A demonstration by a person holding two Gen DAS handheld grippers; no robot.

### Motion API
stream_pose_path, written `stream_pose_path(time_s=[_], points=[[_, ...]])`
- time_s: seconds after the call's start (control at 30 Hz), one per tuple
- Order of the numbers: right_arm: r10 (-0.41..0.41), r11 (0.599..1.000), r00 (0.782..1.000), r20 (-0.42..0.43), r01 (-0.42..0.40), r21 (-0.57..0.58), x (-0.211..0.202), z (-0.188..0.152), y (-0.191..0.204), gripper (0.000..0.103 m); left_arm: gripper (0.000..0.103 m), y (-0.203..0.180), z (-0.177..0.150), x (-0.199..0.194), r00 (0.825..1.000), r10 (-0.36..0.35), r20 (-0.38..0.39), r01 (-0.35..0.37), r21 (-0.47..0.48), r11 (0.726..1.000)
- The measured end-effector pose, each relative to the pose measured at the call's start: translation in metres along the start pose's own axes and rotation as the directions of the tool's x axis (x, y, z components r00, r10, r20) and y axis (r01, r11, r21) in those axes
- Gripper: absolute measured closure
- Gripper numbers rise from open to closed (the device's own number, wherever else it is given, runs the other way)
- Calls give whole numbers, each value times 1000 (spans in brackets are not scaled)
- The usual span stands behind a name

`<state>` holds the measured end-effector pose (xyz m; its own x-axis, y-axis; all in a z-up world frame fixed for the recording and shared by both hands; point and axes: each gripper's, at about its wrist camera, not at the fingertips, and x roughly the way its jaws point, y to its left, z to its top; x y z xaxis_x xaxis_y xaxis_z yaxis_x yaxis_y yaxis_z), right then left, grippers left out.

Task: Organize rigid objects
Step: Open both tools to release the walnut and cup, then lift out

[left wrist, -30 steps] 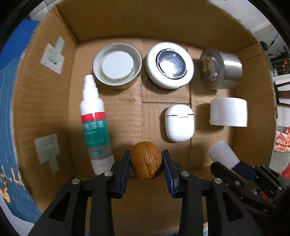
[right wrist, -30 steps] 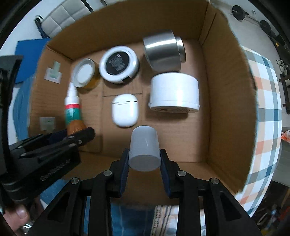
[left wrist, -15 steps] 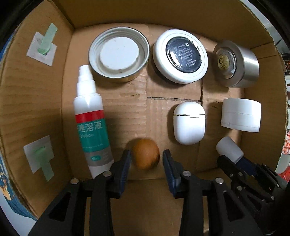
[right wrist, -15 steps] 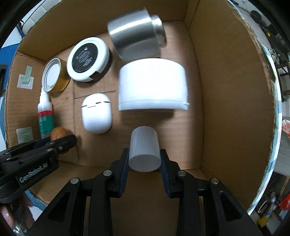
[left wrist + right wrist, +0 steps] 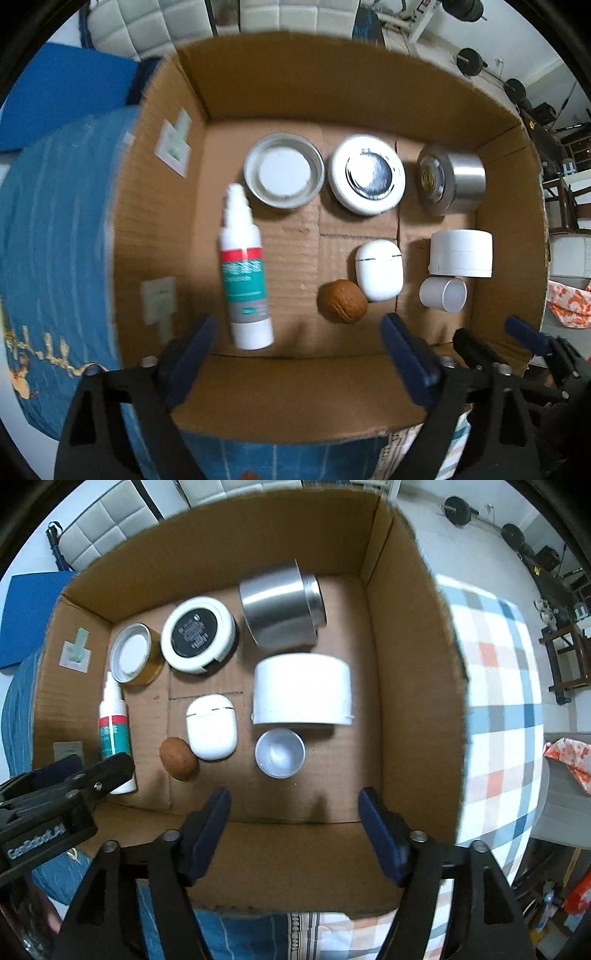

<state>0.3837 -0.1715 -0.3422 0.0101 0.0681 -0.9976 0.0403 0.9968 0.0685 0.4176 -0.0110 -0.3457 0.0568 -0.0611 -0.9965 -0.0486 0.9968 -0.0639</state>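
A cardboard box (image 5: 332, 92) (image 5: 406, 664) holds the objects. A brown walnut (image 5: 342, 301) (image 5: 178, 757) lies on its floor beside a white earbud case (image 5: 379, 268) (image 5: 211, 726). A small white cup (image 5: 443, 294) (image 5: 280, 752) lies below a white jar (image 5: 461, 253) (image 5: 302, 689). My left gripper (image 5: 295, 354) is open and empty above the box's near wall. My right gripper (image 5: 295, 827) is open and empty, behind the cup.
Also in the box are a spray bottle (image 5: 243, 273) (image 5: 112, 731), a metal lid (image 5: 283, 175) (image 5: 131, 653), a white round tin (image 5: 366, 179) (image 5: 198, 633) and a steel can (image 5: 450, 182) (image 5: 282, 609). A checked cloth (image 5: 498, 701) lies to the right.
Both grippers opened wide and drew back out of the box. The walnut and the small cup now lie on the box floor.
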Motion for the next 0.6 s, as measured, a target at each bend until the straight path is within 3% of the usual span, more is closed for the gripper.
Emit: stream_pose_path(time_s=[0.07, 0.13, 0.4, 0.6], points=[[-11, 1000, 1000, 18, 11, -1, -8, 0, 0, 6, 5, 1, -4, -13, 999, 9, 36, -9, 1, 1000], [-11, 1000, 999, 39, 11, -1, -15, -2, 2, 0, 4, 6, -6, -20, 998, 13, 54, -12, -3, 1000], [-16, 1000, 995, 98, 17, -19, -53, -21, -14, 0, 2, 5, -39, -65, 988, 0, 157, 2, -12, 1000], [9, 1000, 985, 171, -5, -23, -100, -50, -12, 0, 2, -3, -74, -119, 963, 8, 268, -10, 5, 1000]])
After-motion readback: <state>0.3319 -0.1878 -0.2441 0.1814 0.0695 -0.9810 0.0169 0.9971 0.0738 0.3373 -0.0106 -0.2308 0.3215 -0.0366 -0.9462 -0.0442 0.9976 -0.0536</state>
